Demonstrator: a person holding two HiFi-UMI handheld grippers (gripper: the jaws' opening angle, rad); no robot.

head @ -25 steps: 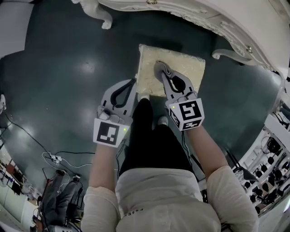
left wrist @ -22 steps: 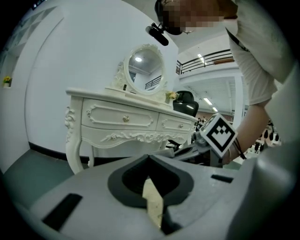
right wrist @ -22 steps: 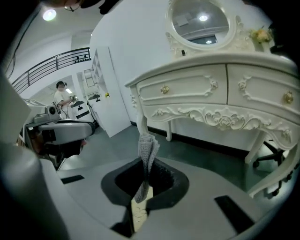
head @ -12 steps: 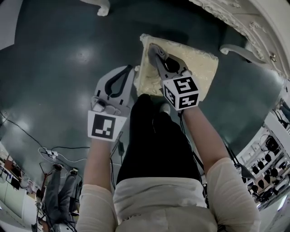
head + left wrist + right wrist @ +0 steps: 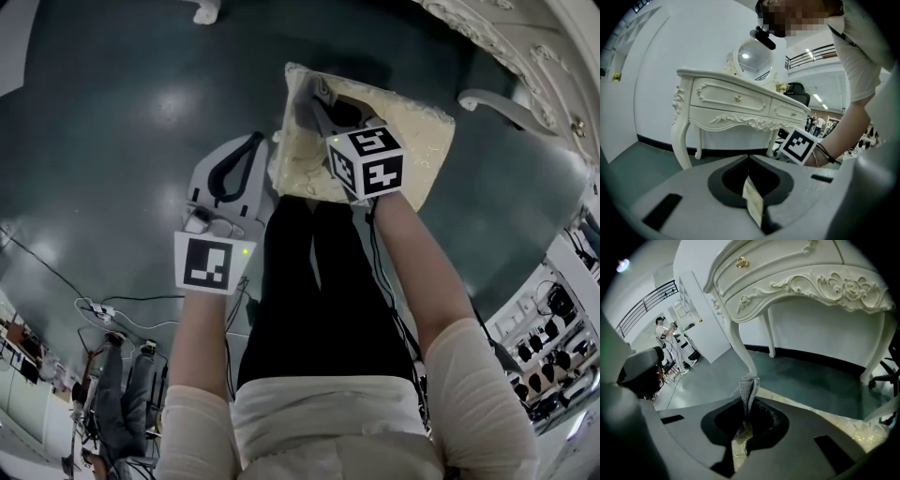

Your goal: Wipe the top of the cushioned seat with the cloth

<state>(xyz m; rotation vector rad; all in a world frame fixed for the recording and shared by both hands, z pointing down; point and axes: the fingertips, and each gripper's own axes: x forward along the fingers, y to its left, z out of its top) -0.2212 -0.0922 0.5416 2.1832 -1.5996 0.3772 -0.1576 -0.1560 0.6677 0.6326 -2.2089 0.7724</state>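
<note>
The right gripper (image 5: 322, 106) has its fingers clamped on the grey cloth (image 5: 748, 389), over the far left part of the cream cushioned seat (image 5: 417, 131). The left gripper (image 5: 253, 145) hovers just left of the seat, fingers together.

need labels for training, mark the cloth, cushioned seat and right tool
cloth (image 5: 748, 383): right gripper view, grey fold.
cushioned seat (image 5: 424, 139): head view, bare top.
right tool (image 5: 746, 401): right gripper view, between tips.

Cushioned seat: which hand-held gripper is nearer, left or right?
Right. The right hand-held gripper sits over the cushioned seat, shut on the cloth. The left hand-held gripper hangs beside the seat's left edge, over the floor, jaws together.
</note>
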